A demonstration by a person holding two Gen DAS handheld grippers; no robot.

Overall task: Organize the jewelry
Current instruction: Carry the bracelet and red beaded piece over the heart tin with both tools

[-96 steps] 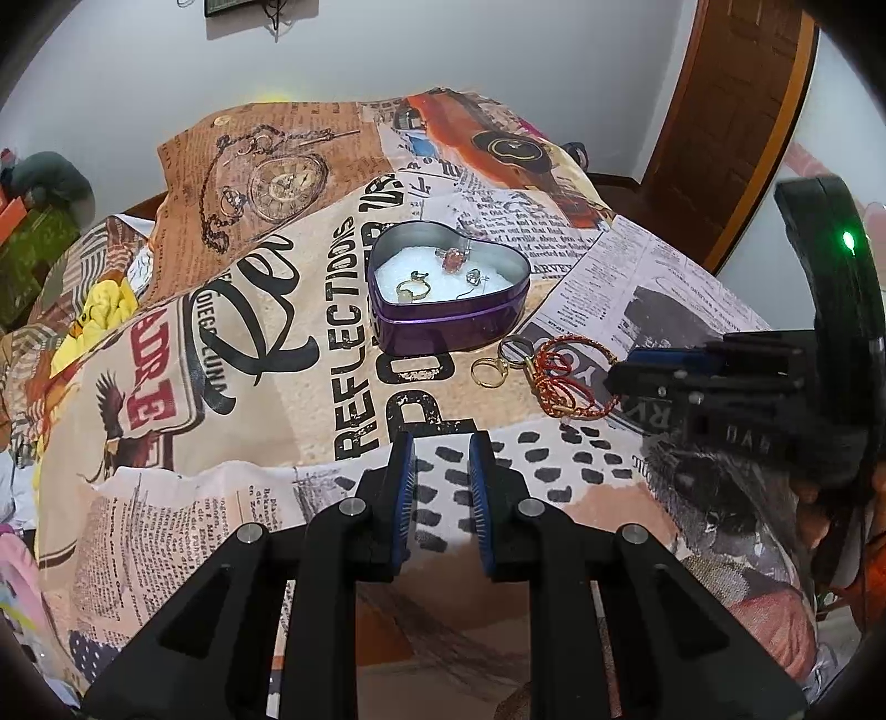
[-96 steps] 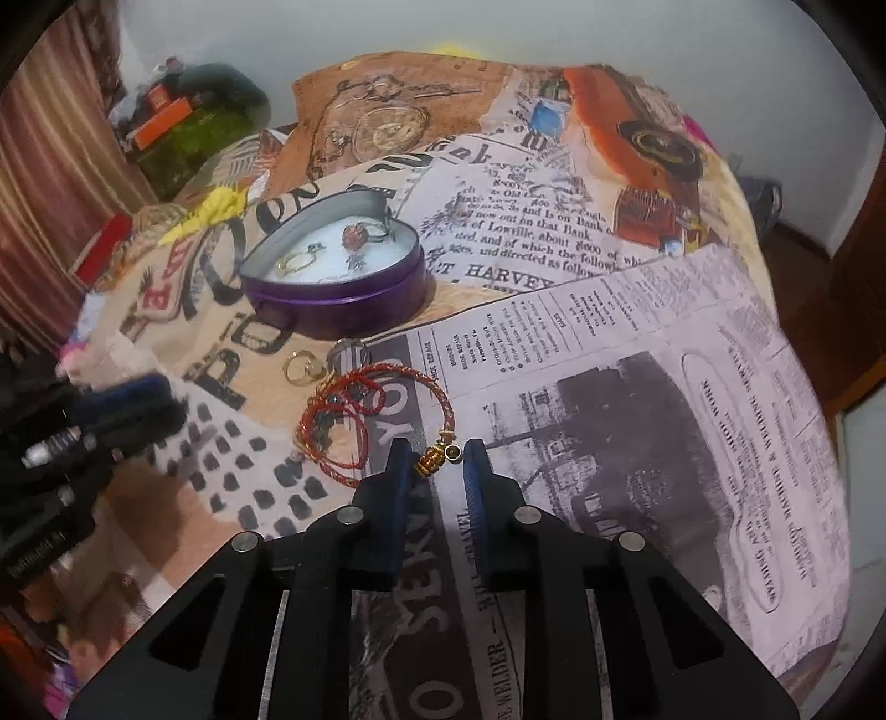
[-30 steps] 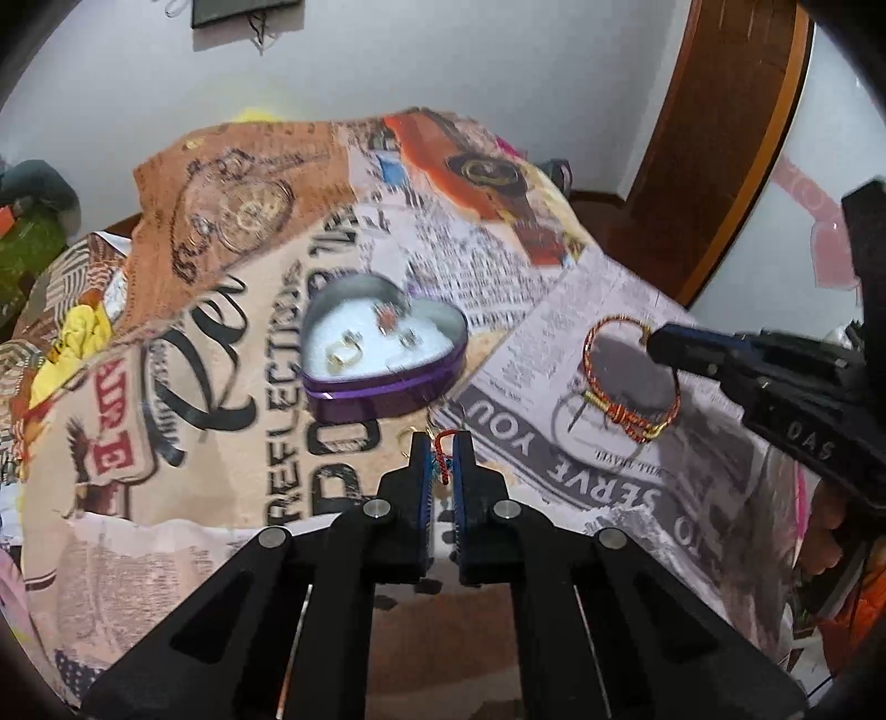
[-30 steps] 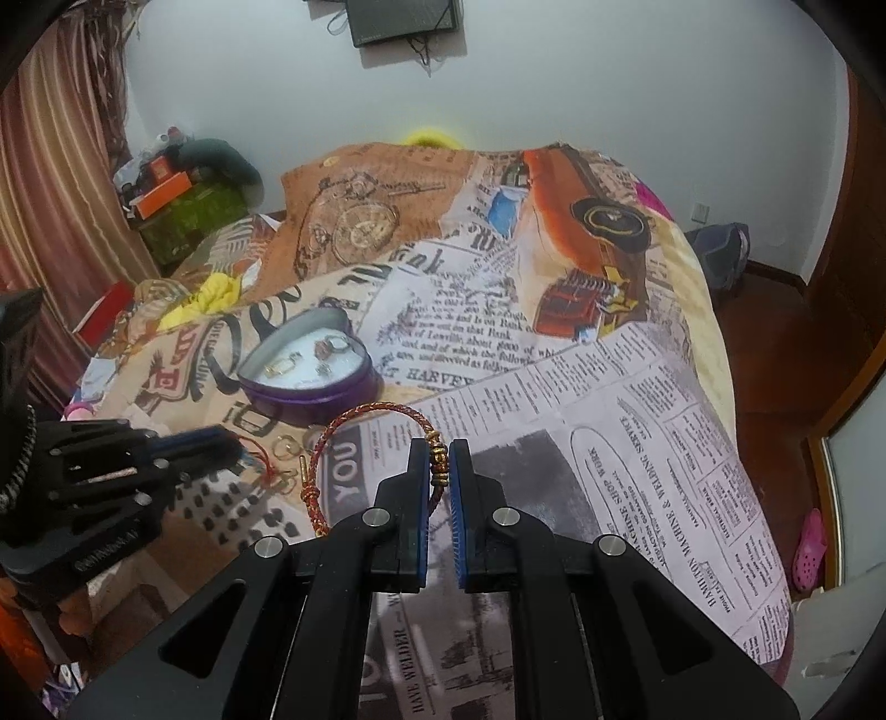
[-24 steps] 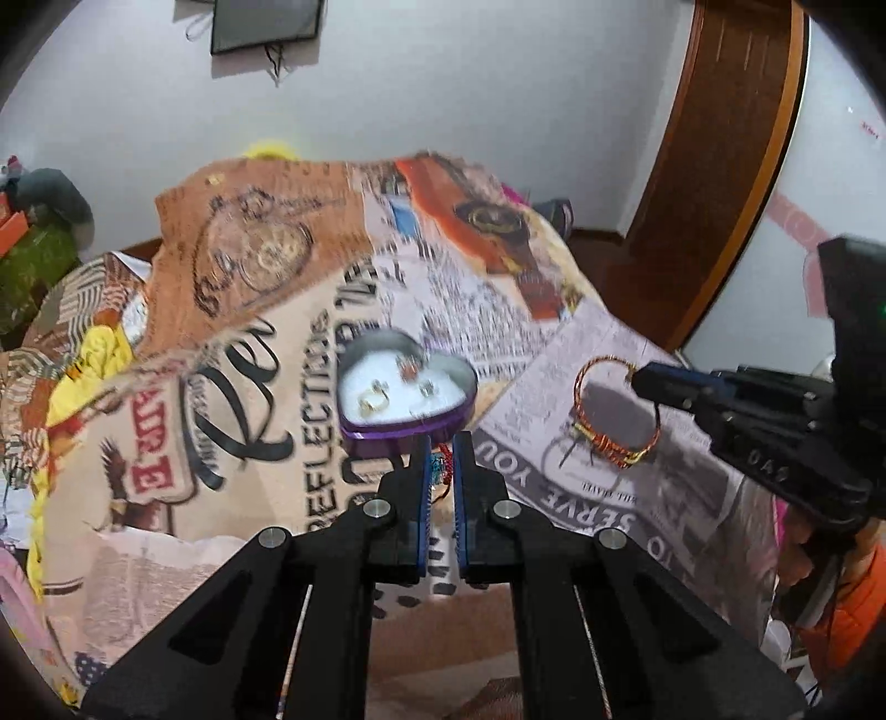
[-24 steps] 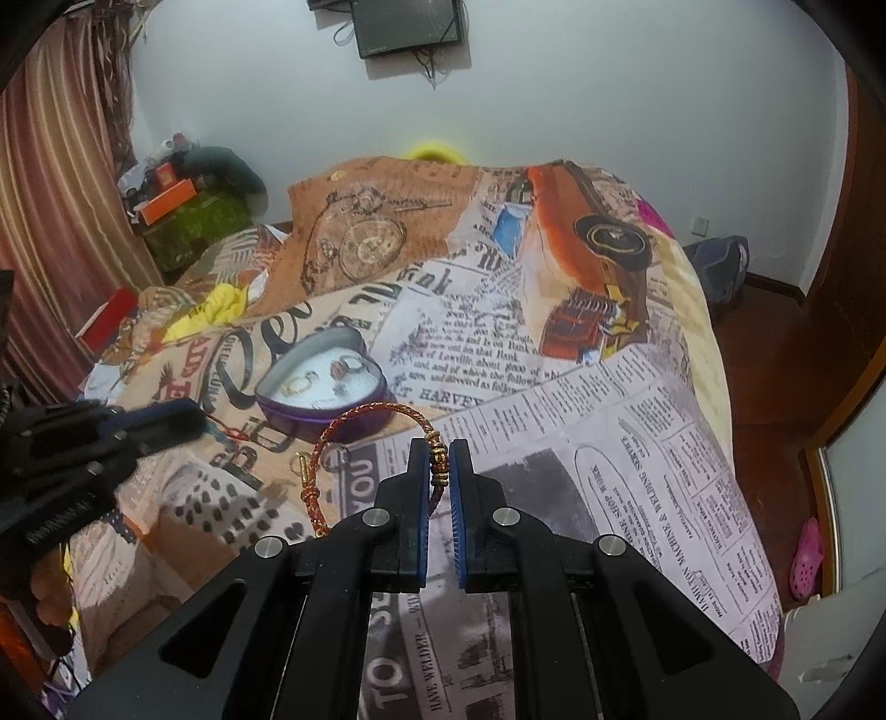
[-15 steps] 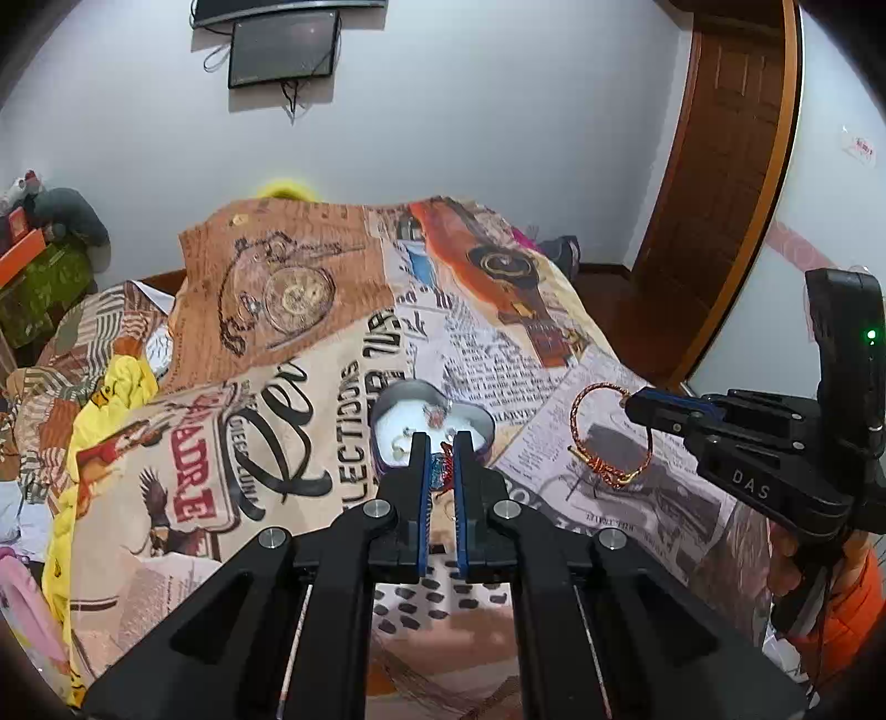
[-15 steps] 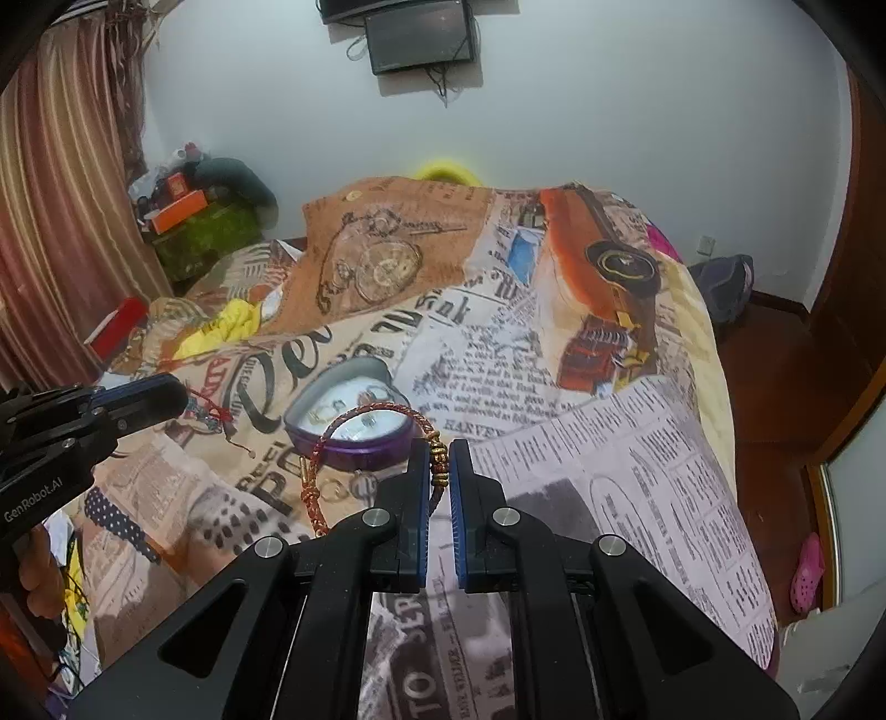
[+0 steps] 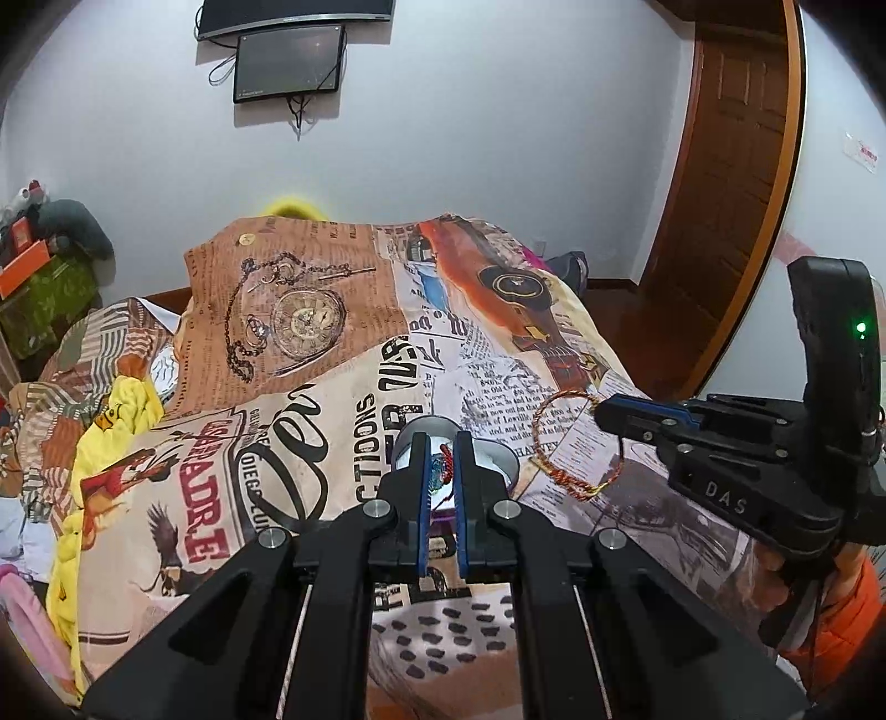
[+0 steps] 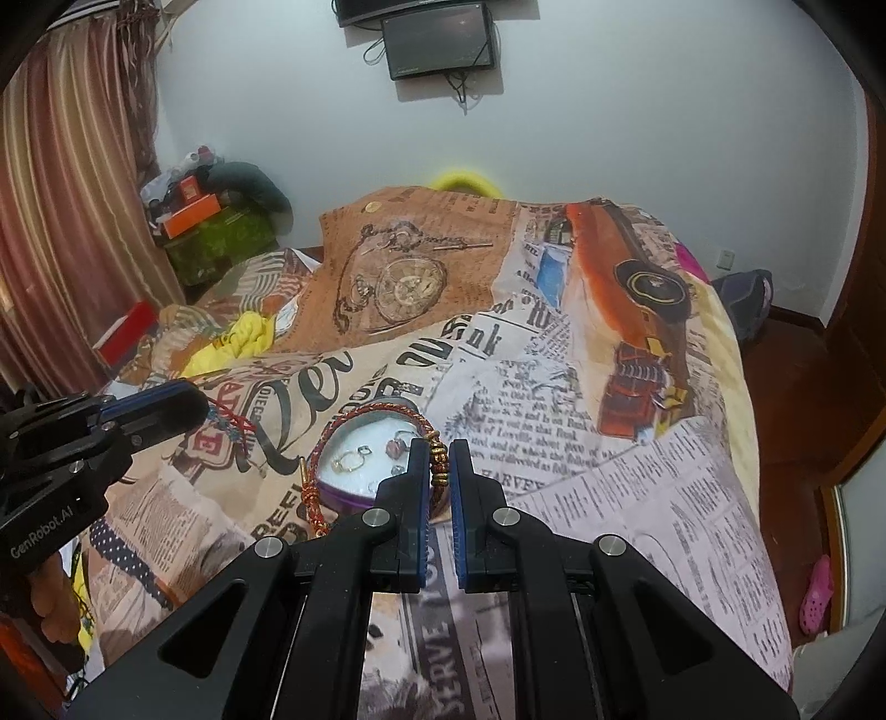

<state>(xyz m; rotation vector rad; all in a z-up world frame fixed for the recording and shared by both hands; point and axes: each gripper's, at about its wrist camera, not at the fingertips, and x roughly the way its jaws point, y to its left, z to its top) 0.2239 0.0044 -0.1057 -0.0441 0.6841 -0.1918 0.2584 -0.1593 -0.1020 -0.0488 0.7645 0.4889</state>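
A purple heart-shaped tin [image 10: 354, 495] with a white lining holds several rings and lies on the bed; in the left wrist view its rim [image 9: 501, 454] shows behind my fingers. My right gripper [image 10: 440, 459] is shut on a red-and-gold braided bangle [image 10: 315, 482] and holds it in the air over the tin. The bangle [image 9: 559, 443] also shows in the left wrist view. My left gripper [image 9: 441, 462] is shut on a thin red cord bracelet [image 9: 446, 468], held above the bed. The cord [image 10: 232, 423] hangs from the left gripper [image 10: 202, 407] in the right wrist view.
A printed newspaper-pattern bedspread [image 9: 310, 382] covers the bed. Clutter and a green box [image 10: 221, 232] stand at the far left by a curtain. A wooden door [image 9: 725, 183] is at the right. A monitor [image 10: 440, 39] hangs on the far wall.
Both grippers have risen from the bed with their bracelets. The right gripper's bangle now hangs over the tin. Both stay shut.
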